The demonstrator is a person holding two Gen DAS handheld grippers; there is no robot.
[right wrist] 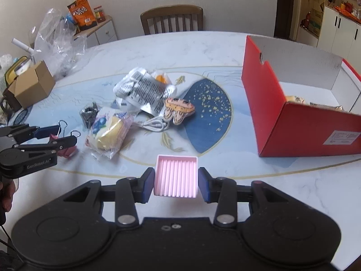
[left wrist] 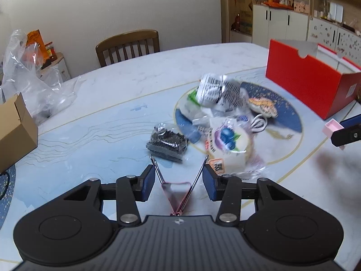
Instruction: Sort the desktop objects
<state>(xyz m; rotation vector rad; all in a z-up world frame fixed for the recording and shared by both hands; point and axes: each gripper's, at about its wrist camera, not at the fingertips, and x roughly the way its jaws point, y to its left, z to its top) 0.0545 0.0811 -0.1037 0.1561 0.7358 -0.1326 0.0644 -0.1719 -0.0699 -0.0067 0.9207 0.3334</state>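
The left tongs (left wrist: 179, 177) are closed on the splayed wire handles of a pink metal binder clip (left wrist: 176, 195), pads touching both handles. The right tongs (right wrist: 176, 180) clamp a pink ribbed plastic tray (right wrist: 176, 177). Ahead of both, on the marble-patterned desk (right wrist: 180, 52), lies a pile with a blueberry-printed wrapped bun (right wrist: 108, 131), a coiled white cable (right wrist: 155, 123) and a silver printed foil packet (right wrist: 144, 90). Right of the right tongs stands an open red cardboard box (right wrist: 270, 103).
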